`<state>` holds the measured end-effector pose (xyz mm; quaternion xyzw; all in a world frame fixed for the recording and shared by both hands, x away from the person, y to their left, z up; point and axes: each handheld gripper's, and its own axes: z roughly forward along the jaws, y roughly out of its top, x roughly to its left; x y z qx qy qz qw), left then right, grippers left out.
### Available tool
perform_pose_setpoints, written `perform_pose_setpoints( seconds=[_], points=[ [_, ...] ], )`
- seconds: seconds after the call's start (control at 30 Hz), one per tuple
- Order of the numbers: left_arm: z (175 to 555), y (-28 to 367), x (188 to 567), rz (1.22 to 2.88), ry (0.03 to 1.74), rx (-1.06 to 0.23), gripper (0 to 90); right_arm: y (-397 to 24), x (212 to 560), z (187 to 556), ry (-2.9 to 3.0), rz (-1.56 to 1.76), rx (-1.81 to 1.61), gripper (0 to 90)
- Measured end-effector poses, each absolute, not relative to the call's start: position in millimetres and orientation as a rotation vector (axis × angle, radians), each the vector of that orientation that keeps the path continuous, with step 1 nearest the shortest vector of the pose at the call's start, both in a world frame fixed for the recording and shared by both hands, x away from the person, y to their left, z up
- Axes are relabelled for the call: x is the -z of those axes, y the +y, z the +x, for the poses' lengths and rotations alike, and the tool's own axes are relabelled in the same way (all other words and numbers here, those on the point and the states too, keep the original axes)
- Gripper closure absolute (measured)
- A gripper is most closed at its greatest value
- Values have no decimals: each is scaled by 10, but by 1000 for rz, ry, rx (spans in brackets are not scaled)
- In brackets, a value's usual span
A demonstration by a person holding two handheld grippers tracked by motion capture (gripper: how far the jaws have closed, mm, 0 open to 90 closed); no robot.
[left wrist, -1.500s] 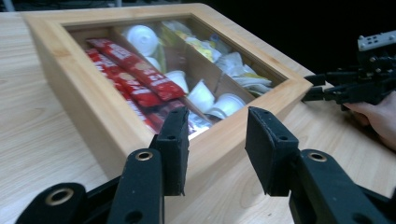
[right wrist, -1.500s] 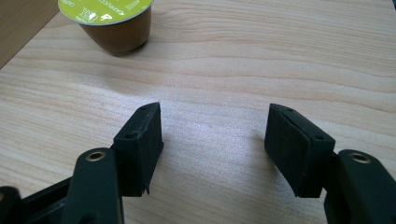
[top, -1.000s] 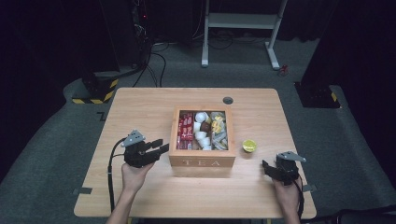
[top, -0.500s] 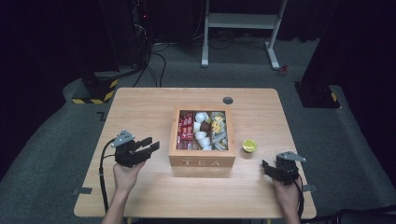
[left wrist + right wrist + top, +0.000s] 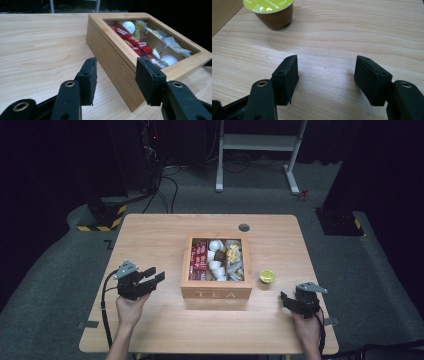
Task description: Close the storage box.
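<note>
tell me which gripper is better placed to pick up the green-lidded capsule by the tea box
Right, probably. The right gripper sits just short of the capsule with open, empty jaws aimed toward it. The left gripper is across the tea box, which blocks its path.

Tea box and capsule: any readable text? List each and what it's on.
"TEA": front wall of the wooden box, high view.
"4": green lid of the capsule, right gripper view; the small print around it is too blurred to read.
White lettering on the red sachets in the box: too blurred to read.
</note>
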<state>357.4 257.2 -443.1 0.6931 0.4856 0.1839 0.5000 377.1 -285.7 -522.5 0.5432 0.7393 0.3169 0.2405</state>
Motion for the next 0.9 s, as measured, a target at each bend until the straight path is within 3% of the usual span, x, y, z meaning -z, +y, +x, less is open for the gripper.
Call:
perform_pose_setpoints(
  seconds=[0.37,0.9],
  points=[
    [3555,2657,4596,1678,1244,-512,493,-2855,5225,3771,2022,1487,-866,357],
    [3575,2687,4928,1697,1338,-508,456,-2855,5225,3772,2021,1489,-866,354]
  ],
)
